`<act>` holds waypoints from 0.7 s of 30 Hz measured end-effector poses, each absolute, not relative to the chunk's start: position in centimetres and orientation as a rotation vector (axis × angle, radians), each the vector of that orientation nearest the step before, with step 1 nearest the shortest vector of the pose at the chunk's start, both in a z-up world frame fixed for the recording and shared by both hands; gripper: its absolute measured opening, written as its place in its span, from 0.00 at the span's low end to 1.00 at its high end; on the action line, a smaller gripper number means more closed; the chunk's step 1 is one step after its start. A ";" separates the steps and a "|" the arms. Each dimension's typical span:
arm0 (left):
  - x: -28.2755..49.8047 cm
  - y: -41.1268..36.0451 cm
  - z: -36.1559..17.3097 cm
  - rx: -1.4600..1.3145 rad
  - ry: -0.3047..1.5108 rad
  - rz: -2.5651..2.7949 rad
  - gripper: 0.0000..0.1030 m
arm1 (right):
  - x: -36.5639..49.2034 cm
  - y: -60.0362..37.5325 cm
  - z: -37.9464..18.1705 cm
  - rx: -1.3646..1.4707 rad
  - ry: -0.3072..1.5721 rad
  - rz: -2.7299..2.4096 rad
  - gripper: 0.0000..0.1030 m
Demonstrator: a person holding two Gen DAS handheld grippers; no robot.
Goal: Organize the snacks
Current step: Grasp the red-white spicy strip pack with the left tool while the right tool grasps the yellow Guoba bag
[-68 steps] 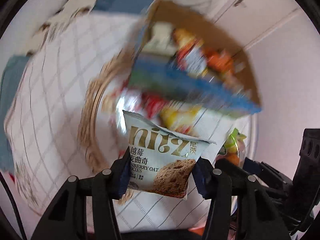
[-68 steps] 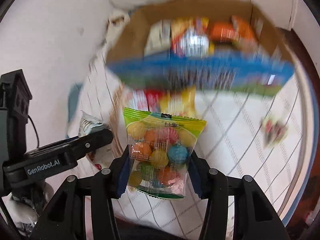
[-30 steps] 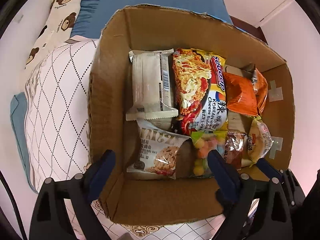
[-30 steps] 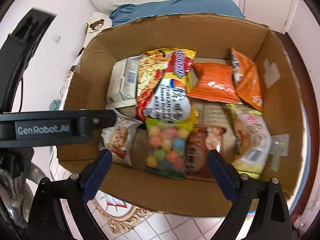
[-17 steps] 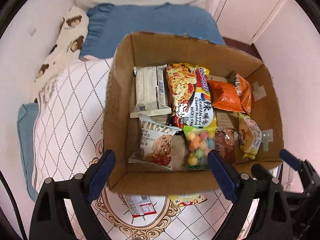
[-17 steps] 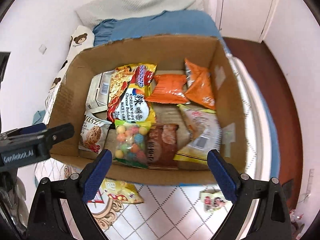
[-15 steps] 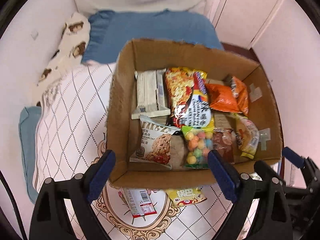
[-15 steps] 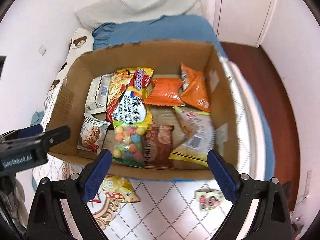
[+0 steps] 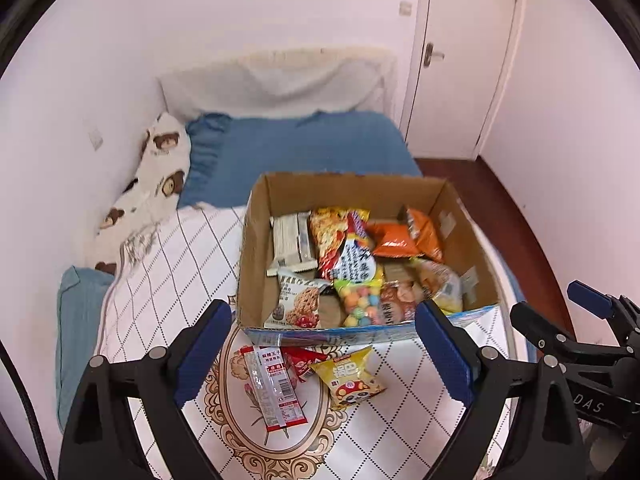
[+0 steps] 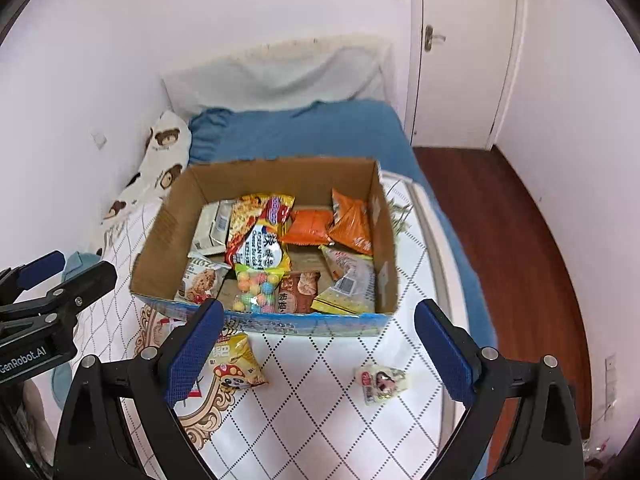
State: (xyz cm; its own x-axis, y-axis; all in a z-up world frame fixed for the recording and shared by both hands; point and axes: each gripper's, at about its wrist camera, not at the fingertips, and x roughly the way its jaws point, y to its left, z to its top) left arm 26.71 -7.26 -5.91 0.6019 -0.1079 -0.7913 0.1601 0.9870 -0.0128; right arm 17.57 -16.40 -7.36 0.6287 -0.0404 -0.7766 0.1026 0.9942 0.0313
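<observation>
An open cardboard box (image 9: 248,264) (image 10: 160,248) stands on the quilted bed cover, full of snack packets. Among them, near its front wall, lie a cookie packet (image 9: 294,304) (image 10: 198,280) and a bag of coloured candy balls (image 9: 358,300) (image 10: 256,286). My left gripper (image 9: 321,310) hovers open, above and in front of the box, with nothing between its blue pads. My right gripper (image 10: 319,306) is open and empty too, at about the same height. On the cover in front of the box lie a red-and-white packet (image 9: 276,388), a yellow packet (image 9: 348,376) (image 10: 236,362) and a small white packet (image 10: 382,382).
A blue blanket (image 9: 300,148) and a bear-print pillow (image 9: 160,168) lie behind the box. A wall runs along the bed's left side. To the right are a dark wooden floor (image 10: 520,240) and a white door (image 10: 460,52).
Both grippers, earlier shut on the cookie packet and the candy bag, let them go into the box. Since then both have risen and drawn back, so the whole bed shows.
</observation>
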 end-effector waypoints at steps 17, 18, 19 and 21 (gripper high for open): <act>20.9 -3.8 -7.8 -0.046 0.946 -0.073 0.91 | 12.2 -15.7 -8.8 0.185 0.903 0.083 0.93; 20.8 -3.1 -8.9 -0.050 0.970 -0.051 0.91 | 12.6 -15.5 -9.9 0.182 0.925 0.089 0.79; 20.7 -2.4 -10.2 -0.052 0.999 -0.027 0.91 | 13.0 -15.1 -11.2 0.175 0.953 0.096 0.68; 20.7 -0.9 -13.1 -0.040 1.064 0.031 0.91 | 14.4 -14.4 -14.3 0.181 1.006 0.114 0.67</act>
